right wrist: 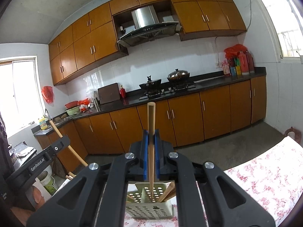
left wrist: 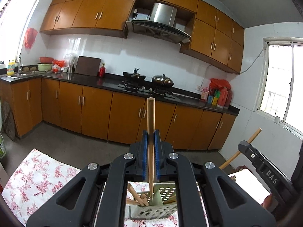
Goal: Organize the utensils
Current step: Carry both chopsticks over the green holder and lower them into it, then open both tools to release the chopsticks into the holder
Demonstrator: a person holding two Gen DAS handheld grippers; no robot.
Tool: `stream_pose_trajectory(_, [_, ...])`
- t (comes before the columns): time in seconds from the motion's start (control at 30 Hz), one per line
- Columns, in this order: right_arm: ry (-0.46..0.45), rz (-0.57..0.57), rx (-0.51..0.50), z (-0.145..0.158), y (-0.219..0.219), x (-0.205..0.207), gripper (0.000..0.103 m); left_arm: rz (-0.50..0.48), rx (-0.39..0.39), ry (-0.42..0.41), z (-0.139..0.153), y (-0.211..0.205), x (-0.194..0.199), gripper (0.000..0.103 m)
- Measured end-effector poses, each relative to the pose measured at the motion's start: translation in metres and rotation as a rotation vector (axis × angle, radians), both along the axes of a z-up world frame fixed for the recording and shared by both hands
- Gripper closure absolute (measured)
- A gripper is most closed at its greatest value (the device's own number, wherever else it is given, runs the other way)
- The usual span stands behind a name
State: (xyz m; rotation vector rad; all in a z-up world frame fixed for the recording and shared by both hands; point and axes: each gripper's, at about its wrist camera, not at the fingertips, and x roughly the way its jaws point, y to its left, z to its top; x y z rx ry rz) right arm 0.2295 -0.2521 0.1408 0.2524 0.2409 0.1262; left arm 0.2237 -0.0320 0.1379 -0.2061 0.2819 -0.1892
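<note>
Chopsticks, pale tapered wooden ones, clamped upright: one [left wrist: 151, 124] in left gripper [left wrist: 151, 138], another [right wrist: 151, 128] in right gripper [right wrist: 151, 140]; tips over perforated pale-green plastic holder [right wrist: 149, 210] on floral cloth [right wrist: 269, 179]; lower straight into one compartment; release only once seated.

A table is seen covered with a white tablecloth [left wrist: 37, 177] printed with pink flowers, its far edge set against the grey floor [left wrist: 79, 143]. Directly on the cloth, a pale green perforated utensil holder [right wrist: 151, 208] is found standing, divided into compartments. No other item resting on the cloth can be made out
</note>
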Motion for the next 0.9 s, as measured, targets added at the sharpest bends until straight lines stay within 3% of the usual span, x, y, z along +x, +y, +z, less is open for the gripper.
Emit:
stream_pose_trajectory(0.13, [0.011, 0.012, -0.01, -0.005, 0.004, 0.003, 0.093, -0.032, 0.002, 0.023, -0.003, -0.001, 0.001, 0.096])
stream_pose_trajectory(0.23, [0.011, 0.001, -0.004, -0.004, 0.001, 0.001, 0.082, -0.031, 0.004, 0.025, -0.002, -0.003, 0.001, 0.095])
stream_pose_trajectory(0.33, [0.006, -0.017, 0.005, -0.002, -0.006, -0.003, 0.079, -0.013, 0.003, 0.023, 0.0, 0.001, -0.002, 0.082])
stream_pose_trajectory(0.37, [0.004, -0.021, 0.007, -0.001, -0.008, -0.004, 0.079, -0.002, 0.002, 0.021, 0.002, 0.003, -0.003, 0.073])
stream_pose_trajectory(0.53, [-0.017, -0.052, 0.001, 0.008, -0.017, -0.017, 0.069, 0.043, -0.017, 0.007, 0.012, 0.021, -0.013, 0.068])
stream_pose_trajectory(0.63, [-0.035, -0.066, -0.024, 0.014, -0.019, -0.029, 0.057, 0.055, -0.009, -0.005, 0.017, 0.029, -0.023, 0.062])
stream_pose_trajectory(0.73, [-0.061, -0.087, -0.069, 0.018, -0.018, -0.048, 0.033, 0.065, 0.018, -0.028, 0.021, 0.035, -0.038, 0.04])
stream_pose_trajectory(0.8, [-0.075, -0.106, -0.094, 0.018, -0.016, -0.061, 0.007, 0.077, 0.047, -0.045, 0.022, 0.037, -0.051, 0.021])
stream_pose_trajectory(0.9, [-0.099, -0.14, -0.151, 0.018, -0.01, -0.085, 0.004, 0.082, 0.091, -0.064, 0.021, 0.038, -0.067, 0.006])
